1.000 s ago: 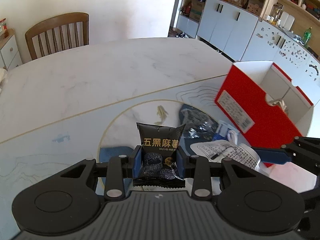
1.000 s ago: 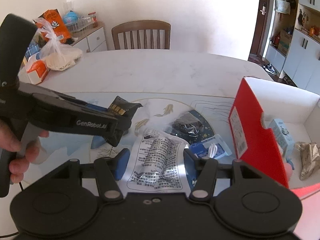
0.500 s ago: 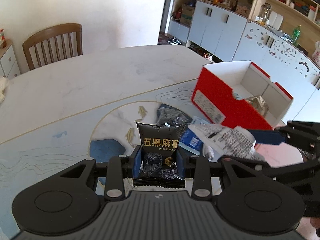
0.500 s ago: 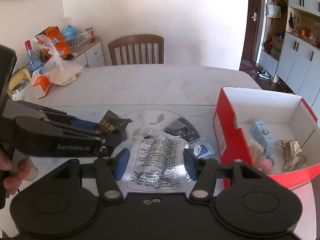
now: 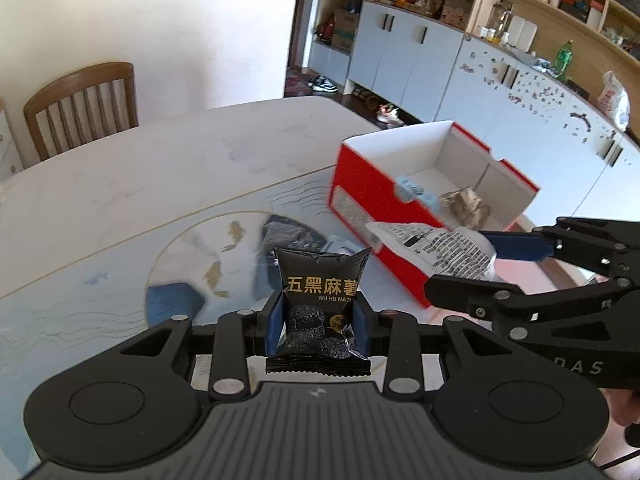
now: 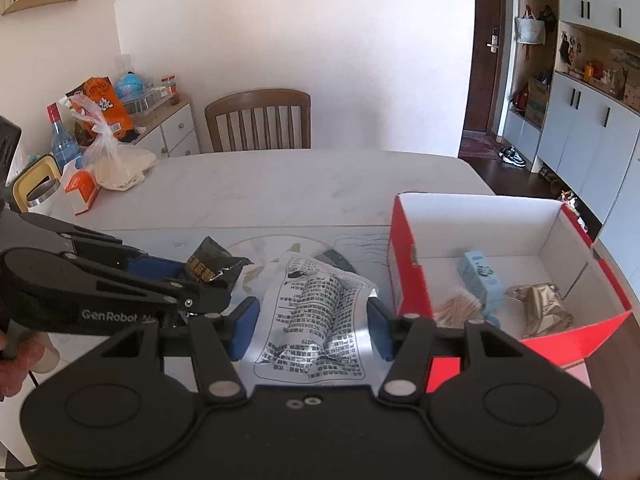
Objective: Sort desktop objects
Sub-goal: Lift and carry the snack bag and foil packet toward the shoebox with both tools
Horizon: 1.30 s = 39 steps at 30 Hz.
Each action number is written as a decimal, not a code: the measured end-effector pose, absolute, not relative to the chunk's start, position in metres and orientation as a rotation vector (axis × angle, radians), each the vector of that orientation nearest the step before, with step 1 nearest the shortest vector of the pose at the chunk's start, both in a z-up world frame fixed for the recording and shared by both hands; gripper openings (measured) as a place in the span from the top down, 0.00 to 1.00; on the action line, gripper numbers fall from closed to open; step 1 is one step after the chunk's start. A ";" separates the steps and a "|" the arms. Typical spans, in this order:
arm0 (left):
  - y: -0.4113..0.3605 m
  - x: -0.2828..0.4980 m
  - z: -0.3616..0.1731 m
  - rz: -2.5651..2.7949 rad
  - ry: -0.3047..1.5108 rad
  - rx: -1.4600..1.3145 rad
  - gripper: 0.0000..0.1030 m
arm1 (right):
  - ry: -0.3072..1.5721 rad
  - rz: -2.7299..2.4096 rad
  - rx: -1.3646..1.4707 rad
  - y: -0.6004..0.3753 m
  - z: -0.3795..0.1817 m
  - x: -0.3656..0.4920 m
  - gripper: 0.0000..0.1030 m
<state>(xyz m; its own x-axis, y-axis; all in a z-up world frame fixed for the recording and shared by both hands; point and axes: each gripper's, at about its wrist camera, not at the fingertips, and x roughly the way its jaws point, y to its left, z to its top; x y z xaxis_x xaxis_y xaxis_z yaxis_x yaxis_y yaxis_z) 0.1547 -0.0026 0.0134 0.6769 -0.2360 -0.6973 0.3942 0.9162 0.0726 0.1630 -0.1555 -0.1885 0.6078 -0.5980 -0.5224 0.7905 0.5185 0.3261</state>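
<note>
My left gripper (image 5: 318, 320) is shut on a black snack packet (image 5: 320, 300) with gold characters, held above the table; the same black snack packet (image 6: 214, 266) shows at the left in the right wrist view. My right gripper (image 6: 312, 322) is shut on a clear printed packet (image 6: 316, 320), which hangs just left of the red box (image 6: 408, 276). That printed packet (image 5: 436, 248) sits in front of the red box (image 5: 372, 216) in the left wrist view. Inside the box lie a light blue carton (image 6: 482, 280), a crumpled gold wrapper (image 6: 540, 308) and a bundle of thin sticks (image 6: 458, 306).
A dark clear packet (image 5: 288, 236) lies on the patterned table (image 5: 120, 200). A wooden chair (image 6: 260, 120) stands at the far side. Bags, a bottle (image 6: 60, 144) and a cup (image 6: 42, 196) crowd the far left corner. A hand (image 6: 16, 360) holds the left tool.
Both grippers have lifted with their packets and swung toward the red box, whose inside now shows more fully. Neither grip has changed.
</note>
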 end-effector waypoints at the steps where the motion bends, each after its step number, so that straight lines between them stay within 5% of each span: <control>1: -0.006 0.154 0.015 -0.359 0.745 0.227 0.67 | 0.368 -0.860 0.575 -0.155 -0.188 0.159 0.45; 39: -0.172 0.197 0.010 -0.459 0.734 0.271 0.67 | 0.379 -0.991 0.542 -0.236 -0.224 0.020 0.45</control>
